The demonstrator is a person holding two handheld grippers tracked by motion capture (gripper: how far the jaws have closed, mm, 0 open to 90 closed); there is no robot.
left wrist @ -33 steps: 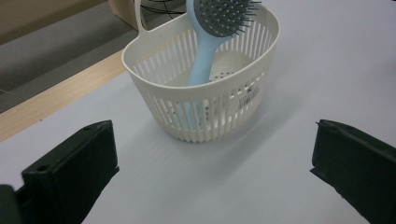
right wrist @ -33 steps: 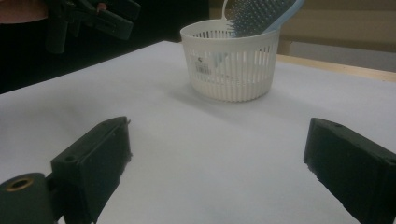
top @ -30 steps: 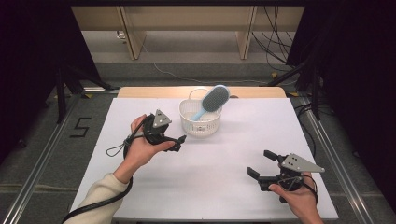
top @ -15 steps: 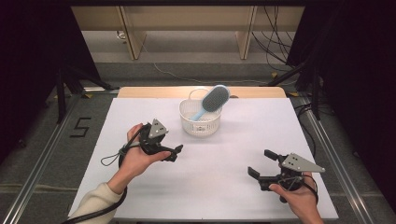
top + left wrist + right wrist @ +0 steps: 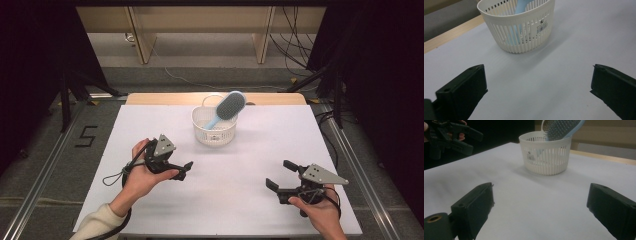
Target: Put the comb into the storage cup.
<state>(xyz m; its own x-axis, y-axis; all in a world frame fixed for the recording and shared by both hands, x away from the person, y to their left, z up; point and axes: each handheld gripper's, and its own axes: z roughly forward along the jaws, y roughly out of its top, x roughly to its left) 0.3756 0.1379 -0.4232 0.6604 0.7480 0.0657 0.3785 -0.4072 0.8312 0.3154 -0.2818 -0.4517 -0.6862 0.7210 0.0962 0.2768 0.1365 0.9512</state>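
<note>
A white slotted basket (image 5: 214,131) stands at the back middle of the white table (image 5: 235,210). A light blue hairbrush (image 5: 228,107) leans in it, handle down, bristle head sticking out over the rim to the right. My left gripper (image 5: 185,170) is open and holds nothing, in front of the basket and to its left. My right gripper (image 5: 278,174) is also open and bare, near the front right. The left gripper view has the basket (image 5: 520,27) ahead between the jaws with the brush handle (image 5: 521,6) inside. From the right gripper view, the basket (image 5: 546,155) and brush head (image 5: 560,128) stand ahead.
The other hand's gripper (image 5: 454,137) shows at the far left of the right gripper view. A wooden strip (image 5: 165,98) runs along the table's back edge. Metal rails (image 5: 45,170) flank the table, and cables lie on the floor behind.
My left gripper has drawn back from the basket toward the front of the table, staying open. The right gripper has barely moved.
</note>
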